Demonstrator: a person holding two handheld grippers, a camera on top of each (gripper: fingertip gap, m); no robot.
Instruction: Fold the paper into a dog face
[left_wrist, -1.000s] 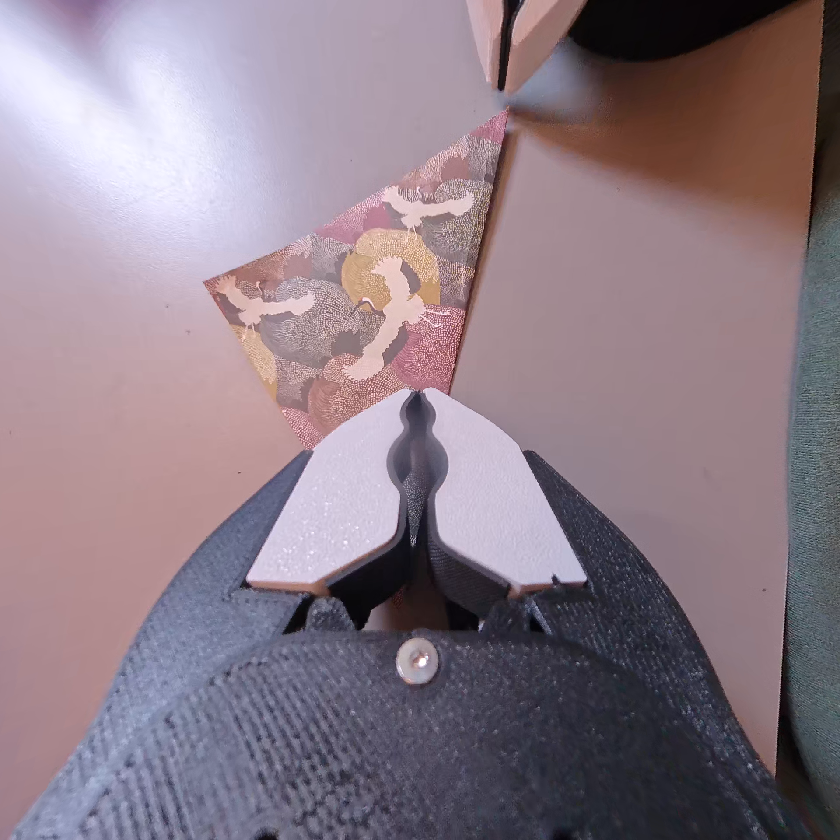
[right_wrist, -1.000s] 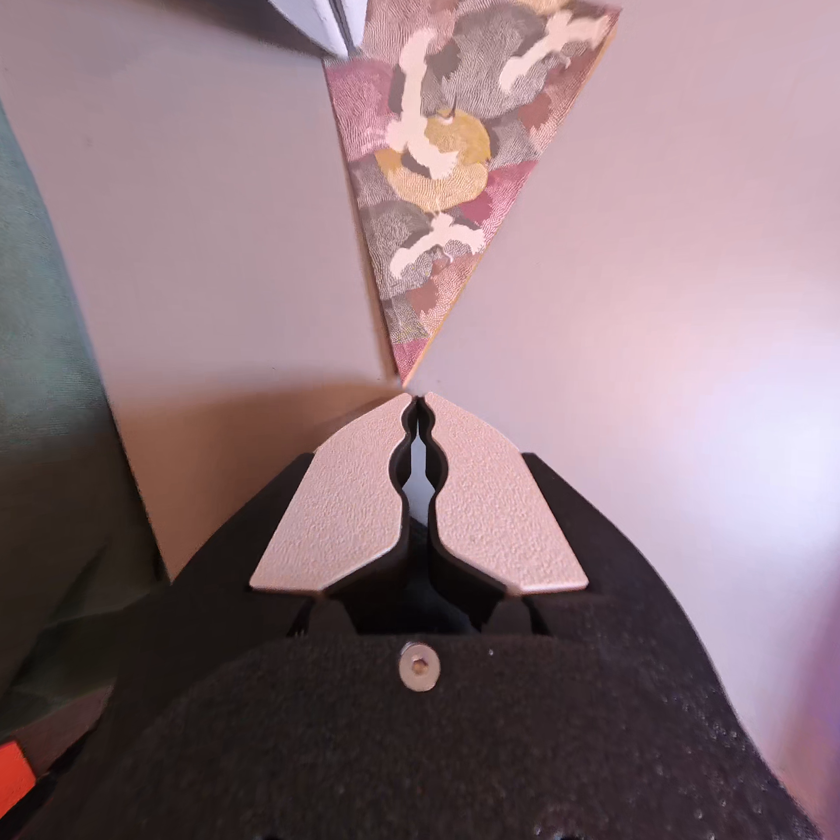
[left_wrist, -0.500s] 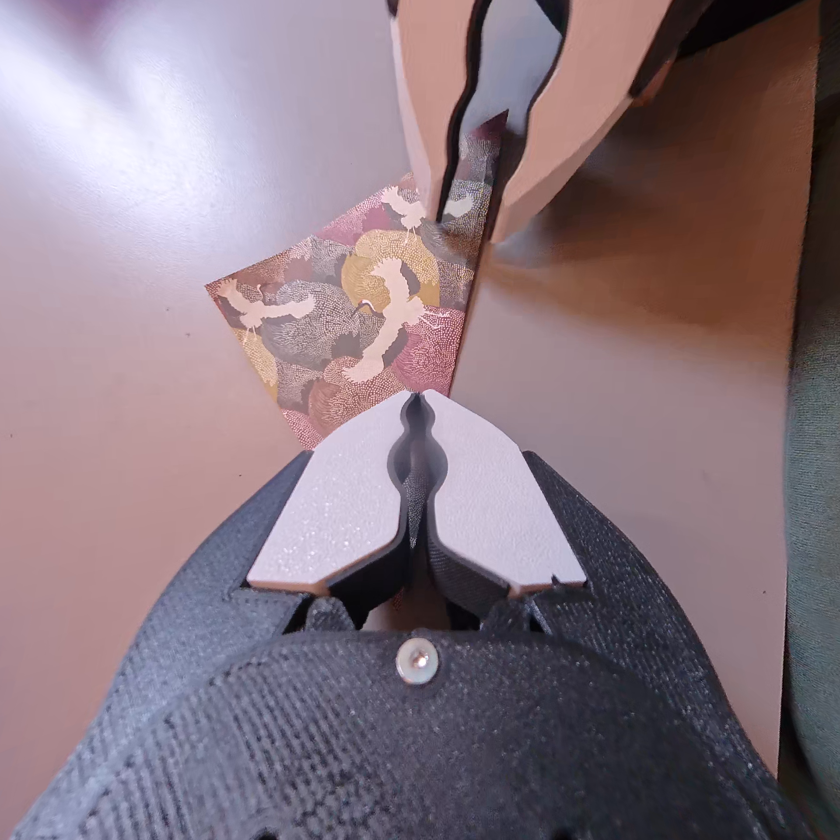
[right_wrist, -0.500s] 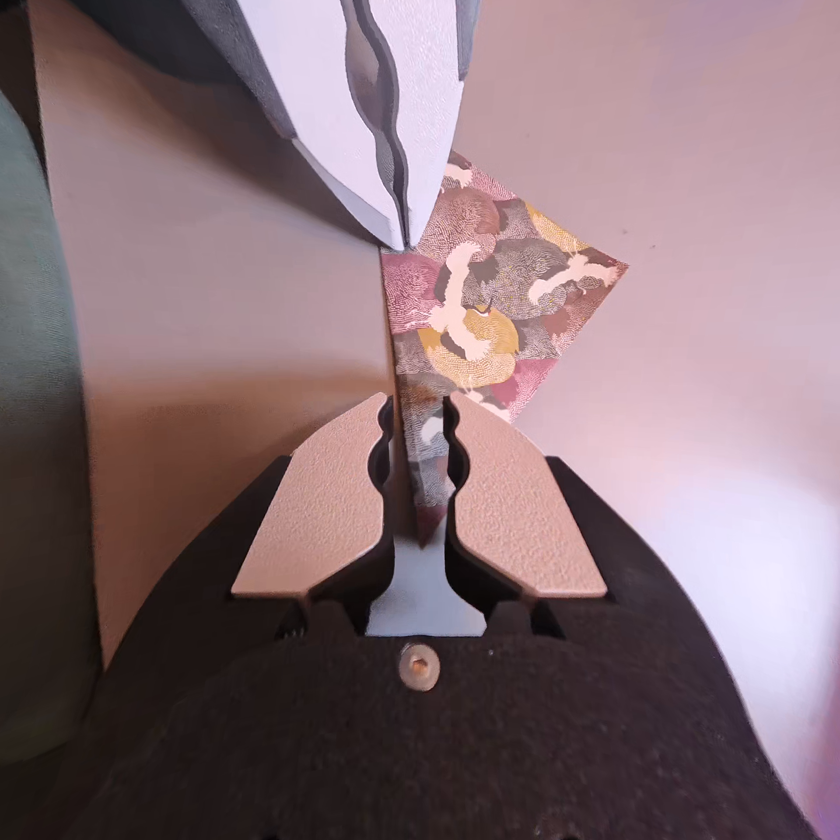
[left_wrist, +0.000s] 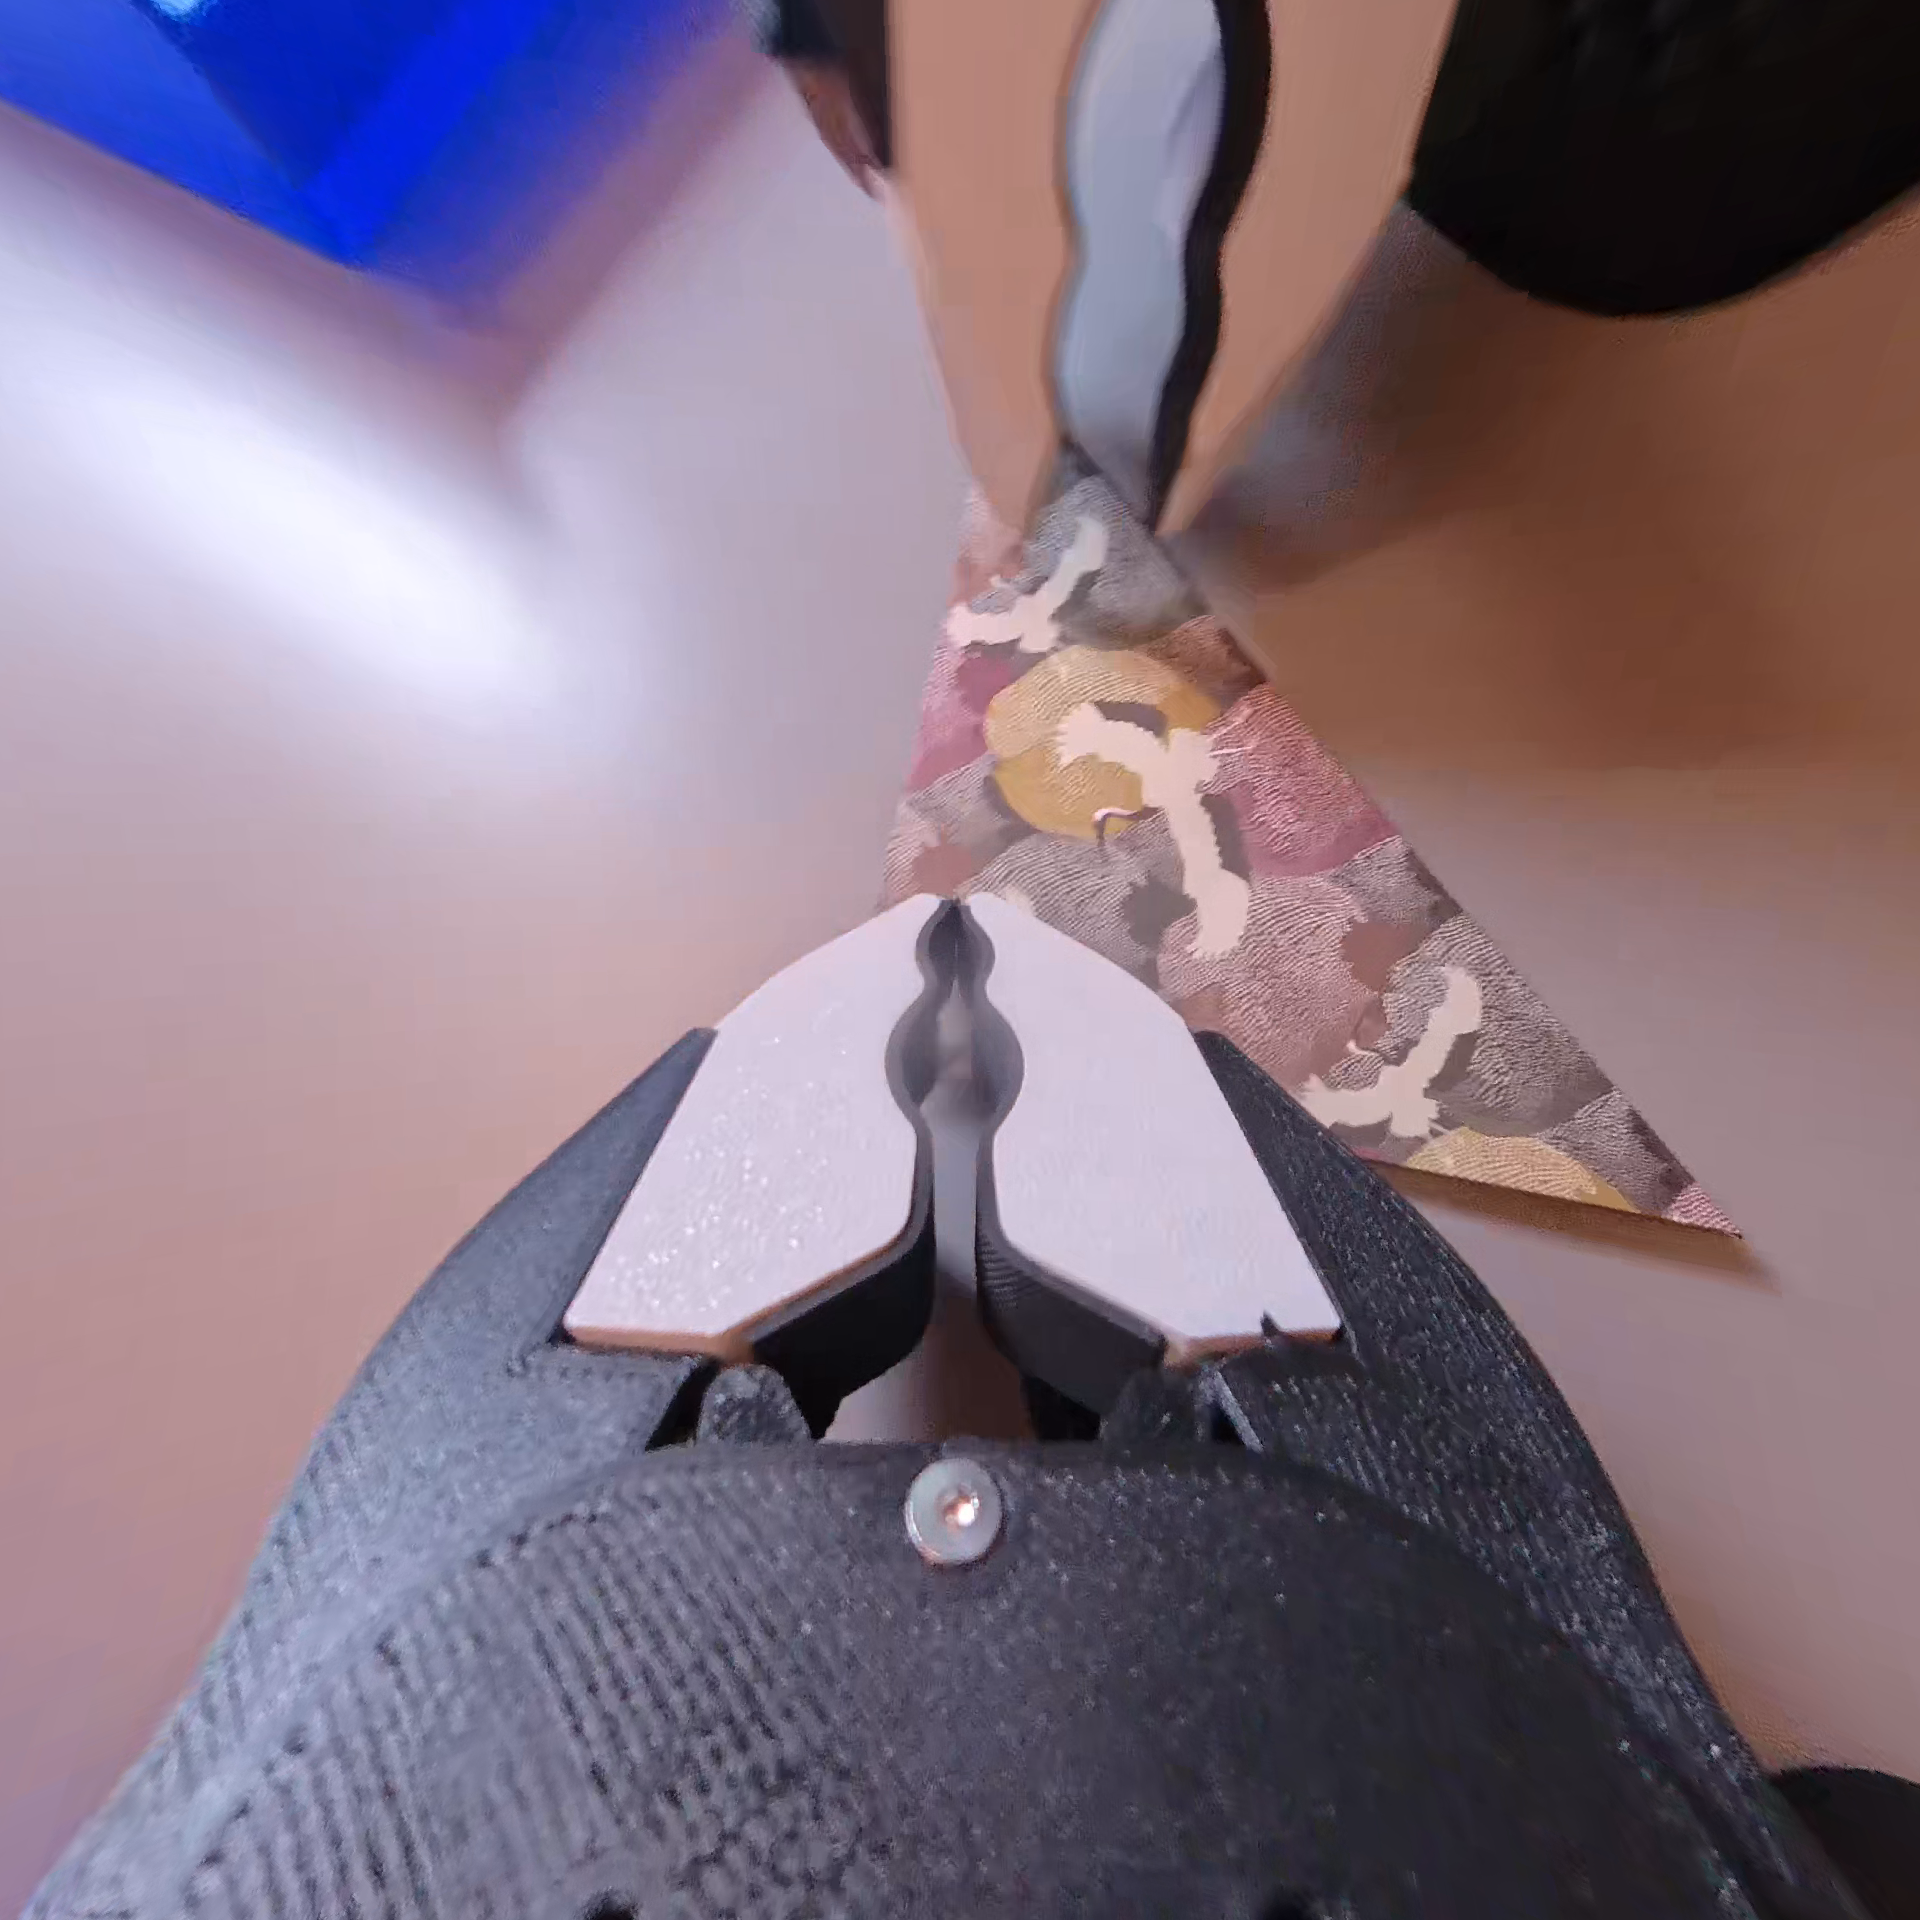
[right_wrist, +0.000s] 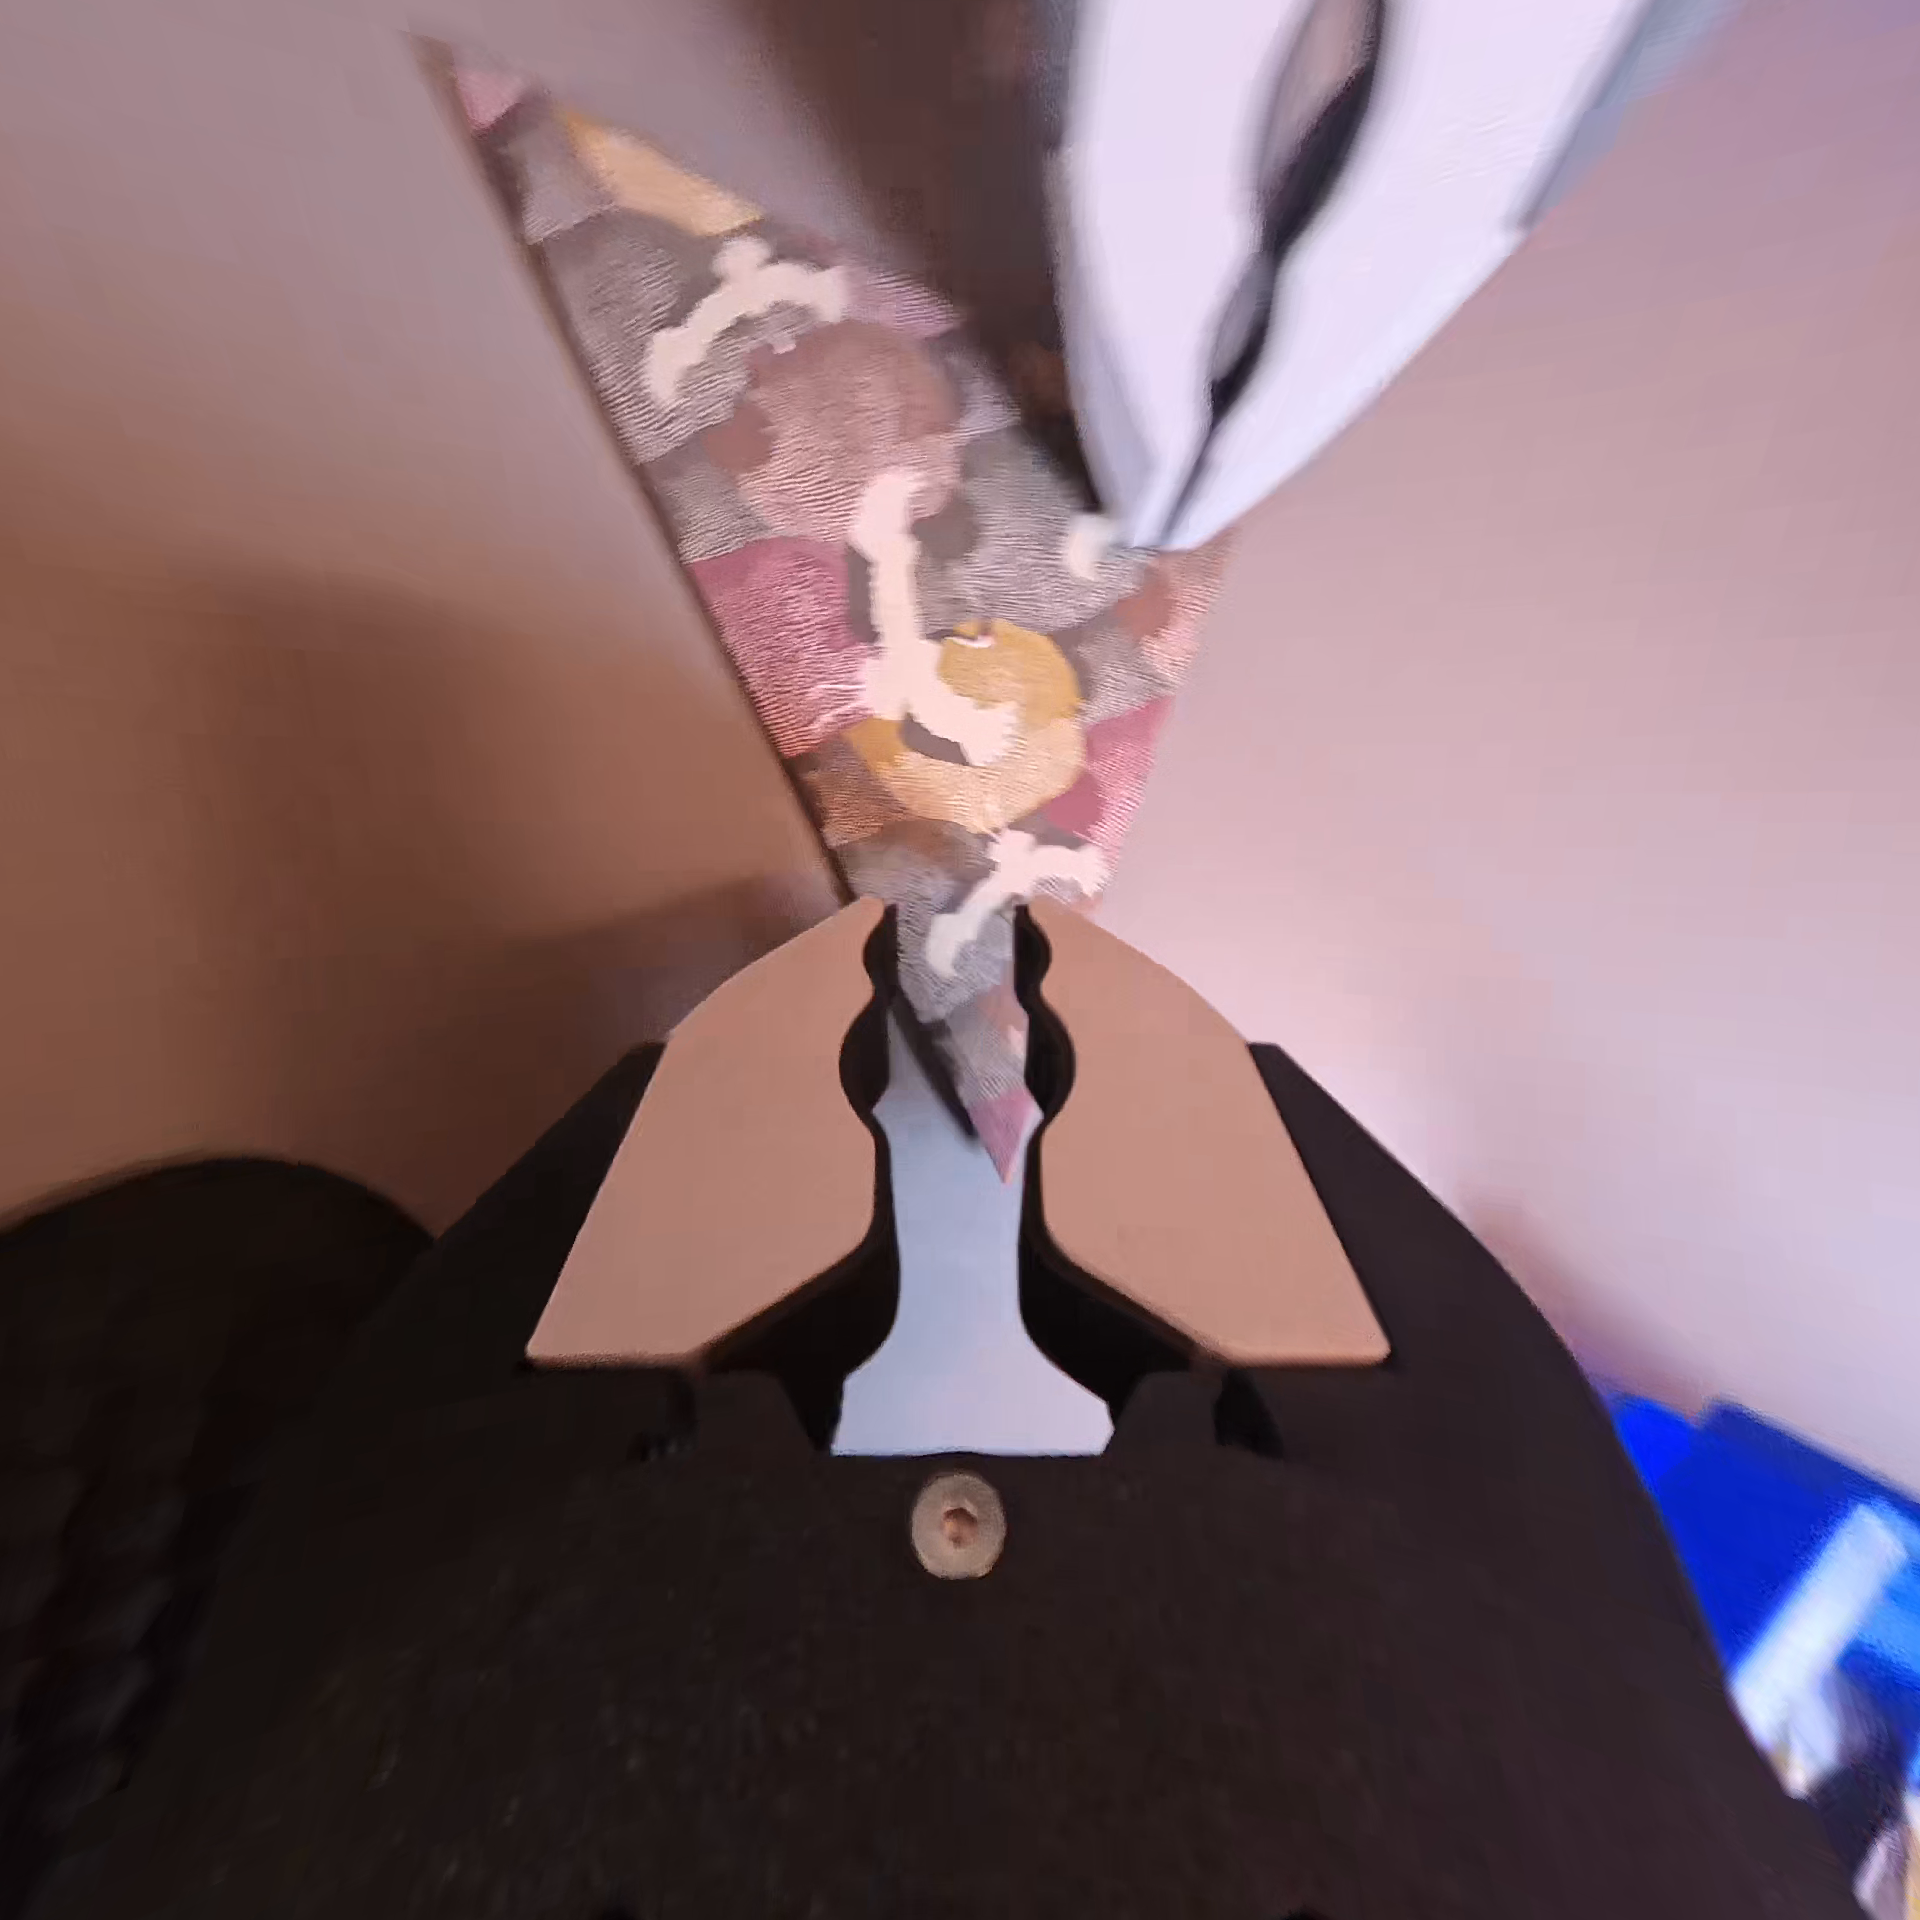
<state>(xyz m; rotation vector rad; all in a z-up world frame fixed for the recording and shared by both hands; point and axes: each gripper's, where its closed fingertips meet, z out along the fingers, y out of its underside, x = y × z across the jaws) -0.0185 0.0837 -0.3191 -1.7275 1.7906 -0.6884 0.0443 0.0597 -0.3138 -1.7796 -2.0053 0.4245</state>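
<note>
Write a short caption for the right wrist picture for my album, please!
Right gripper straddles one tip of the folded crane-patterned paper while the shut left gripper meets its edge.

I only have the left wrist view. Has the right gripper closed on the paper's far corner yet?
Observer: No. The right wrist view shows the right gripper open, with the paper corner lying in the gap between its fingers.
Operator: How deep does the corner go?
Observer: Well past the tips, partway down the fingers.
Operator: And my left gripper?
Observer: Seen from there, the left gripper is shut, tips at the paper's side corner. I can't tell whether it pinches it.
</note>
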